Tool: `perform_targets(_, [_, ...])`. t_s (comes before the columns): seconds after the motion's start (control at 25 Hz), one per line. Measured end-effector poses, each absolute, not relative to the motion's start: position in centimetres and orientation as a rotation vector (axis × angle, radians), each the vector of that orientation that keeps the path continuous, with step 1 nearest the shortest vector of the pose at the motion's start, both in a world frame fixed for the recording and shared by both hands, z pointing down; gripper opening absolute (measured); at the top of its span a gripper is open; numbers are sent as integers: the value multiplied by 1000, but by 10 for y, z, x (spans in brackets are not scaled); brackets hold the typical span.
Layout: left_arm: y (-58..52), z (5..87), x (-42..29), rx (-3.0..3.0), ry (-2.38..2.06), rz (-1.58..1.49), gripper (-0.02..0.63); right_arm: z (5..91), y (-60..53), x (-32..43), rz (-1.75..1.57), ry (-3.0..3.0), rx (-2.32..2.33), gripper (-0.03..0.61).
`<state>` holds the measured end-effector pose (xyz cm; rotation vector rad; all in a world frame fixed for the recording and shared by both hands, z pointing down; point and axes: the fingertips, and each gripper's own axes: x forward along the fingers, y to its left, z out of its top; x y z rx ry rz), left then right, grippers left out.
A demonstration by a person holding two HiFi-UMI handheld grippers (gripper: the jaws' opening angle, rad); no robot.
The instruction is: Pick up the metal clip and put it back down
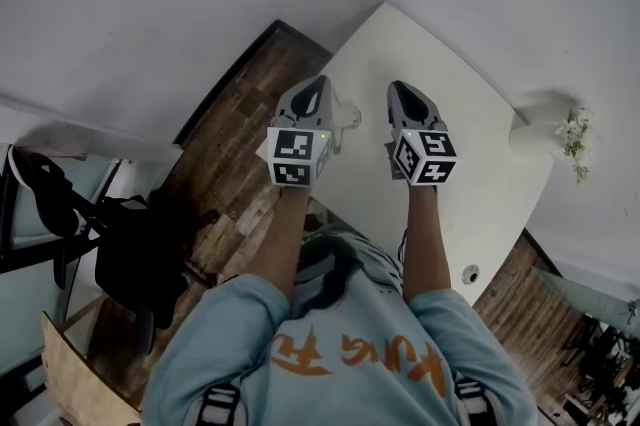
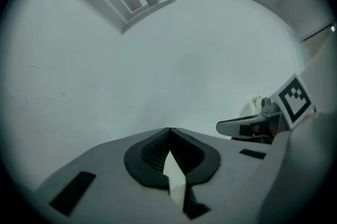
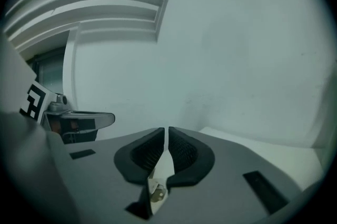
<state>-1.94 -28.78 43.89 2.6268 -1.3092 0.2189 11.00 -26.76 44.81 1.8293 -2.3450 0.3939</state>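
Observation:
Both grippers are held side by side over the white table [image 1: 480,174]. My left gripper [image 1: 318,86] has its black ribbed pads [image 2: 152,152] meeting at the tips with nothing between them [image 2: 169,129]. My right gripper [image 1: 402,90] shows a narrow slit between its pad tips [image 3: 166,129]. Low in that slit a small shiny metal piece [image 3: 156,192] shows, likely the metal clip. I cannot tell whether it lies on the table below or touches the pads. Each gripper view catches the other gripper off to the side.
A white vase with small flowers [image 1: 562,134] stands at the table's right edge. A small round object [image 1: 469,273] lies near the table's front corner. A dark bag [image 1: 140,254] and a cardboard box [image 1: 70,364] sit on the wooden floor [image 1: 230,114] at left.

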Motion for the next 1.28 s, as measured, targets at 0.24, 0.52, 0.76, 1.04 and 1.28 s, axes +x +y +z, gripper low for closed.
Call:
perform_targets(0.24, [-286,474,-38,2560,-1298,300,25,522,-269,91,728,-2284,1685,93])
perform_targets(0.52, [-287,520,-55,2481,-1261,372,25,594,-260,65,981,-2198,1560,149])
perform_targets(0.76, [-288,540,-60,2463,-1227,413,25,627,-256,50,1111,-2153,1525,153])
perform_targets(1.04, [-288,544,-58,2472,-1207,434,25,636,-258,37,1259,-2178,1511,91])
perform_targets(1.28, [-292,534,-52,2498,-1198,420,25,627,-263,33,1390,-2187,1533,43])
